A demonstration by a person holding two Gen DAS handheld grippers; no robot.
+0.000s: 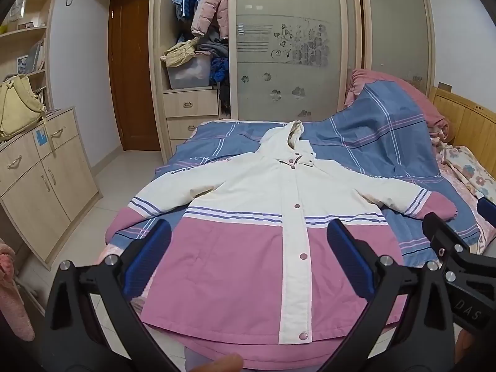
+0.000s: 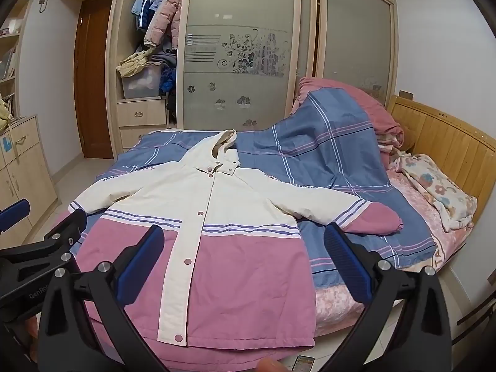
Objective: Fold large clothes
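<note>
Both grippers, left [image 1: 249, 241] and right [image 2: 245, 248], hover wide apart and empty-handed above a pink-and-white hooded jacket [image 1: 263, 217] spread flat, sleeves out, on a blue plaid bedspread [image 2: 325, 142].

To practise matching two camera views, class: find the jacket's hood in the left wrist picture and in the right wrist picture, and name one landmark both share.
Left wrist view: the hood lies just above centre, at the top of the jacket, pointing toward the wardrobe.
Right wrist view: the hood sits left of centre, again at the jacket's far end.
Shared landmark: the frosted wardrobe door with the flower pattern, behind the hood.
</note>
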